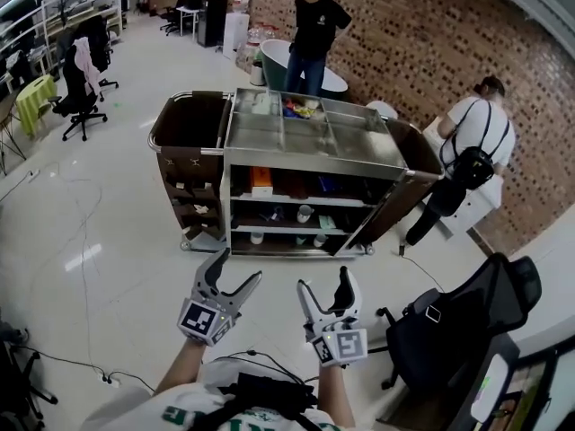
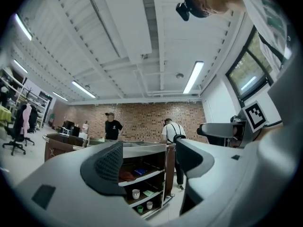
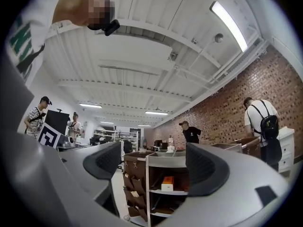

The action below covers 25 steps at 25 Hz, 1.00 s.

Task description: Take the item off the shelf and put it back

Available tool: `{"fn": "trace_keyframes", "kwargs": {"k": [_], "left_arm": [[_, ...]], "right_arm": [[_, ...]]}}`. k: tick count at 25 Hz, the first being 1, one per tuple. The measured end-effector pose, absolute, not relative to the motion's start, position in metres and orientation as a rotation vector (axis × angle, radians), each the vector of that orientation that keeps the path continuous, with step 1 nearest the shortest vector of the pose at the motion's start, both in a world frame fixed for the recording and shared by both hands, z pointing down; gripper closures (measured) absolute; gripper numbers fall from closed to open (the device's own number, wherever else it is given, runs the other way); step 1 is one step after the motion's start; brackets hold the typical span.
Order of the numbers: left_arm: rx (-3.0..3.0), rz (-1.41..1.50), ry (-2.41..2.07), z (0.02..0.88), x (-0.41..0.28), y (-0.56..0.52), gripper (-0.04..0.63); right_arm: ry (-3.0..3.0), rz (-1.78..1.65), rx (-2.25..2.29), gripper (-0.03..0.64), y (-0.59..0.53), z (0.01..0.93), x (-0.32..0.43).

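Steel forms the frame and flat top of the wheeled cart (image 1: pixel 235 155), whose top is split into shallow rectangular compartments; one at the cart's far edge holds a small heap of colourful bits (image 1: pixel 301 108), too small to tell apart. A brown fabric bag (image 1: pixel 189 124) hangs open at the cart's left end, with rows of brown pockets (image 1: pixel 199 196) below it, and a matching brown panel (image 1: pixel 415 164) closes the right end. On the cart's upper shelf, at the left, stands an orange box (image 1: pixel 261 180) with a white lower half (boxy and upright, untouched). The shelf below carries a white cup (image 1: pixel 305 213) and the lowest shelf more small cups. On the near side of the cart, well apart from it over the glossy pale floor (image 1: pixel 117 250), are the left gripper (image 1: pixel 239 266) and the right gripper (image 1: pixel 323 279), both grey plastic with dark ridged pads, each with its jaws spread and nothing between them. Beyond the cart a person in black (image 1: pixel 314 30) stands before a rough brick wall (image 1: pixel 422 34); right of the cart a person in white (image 1: pixel 476 133) bends over.
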<state>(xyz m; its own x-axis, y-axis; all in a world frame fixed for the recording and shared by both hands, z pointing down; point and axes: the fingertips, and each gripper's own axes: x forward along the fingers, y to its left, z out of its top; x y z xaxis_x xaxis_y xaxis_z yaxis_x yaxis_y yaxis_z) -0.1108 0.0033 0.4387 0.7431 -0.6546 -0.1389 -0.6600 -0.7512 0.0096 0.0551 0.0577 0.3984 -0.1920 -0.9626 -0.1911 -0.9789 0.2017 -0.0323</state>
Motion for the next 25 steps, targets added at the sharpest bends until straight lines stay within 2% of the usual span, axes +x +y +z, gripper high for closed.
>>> {"fn": "trace_keyframes", "kwargs": {"k": [5,12,17,25], "left_arm": [[-2.902,0.214,1.023,0.436,-0.104,-0.028,0.255],[-2.910,0.179,1.030,0.424,-0.096,-0.054,0.255],[-2.870,0.195,1.132,0.438,-0.094,-0.070,0.265],[-2.805,0.169,1.237,0.440,-0.046,-0.094,0.265]], "right_arm": [[2.318,0.137,-1.849,0.181,0.031,0.388,0.043],[2.262,0.129,-1.864,0.181,0.007,0.378,0.069],[2.273,0.123,-1.859,0.181,-0.005,0.388,0.097],[2.317,0.158,-1.820,0.181,-0.046,0.389,0.165]]}}
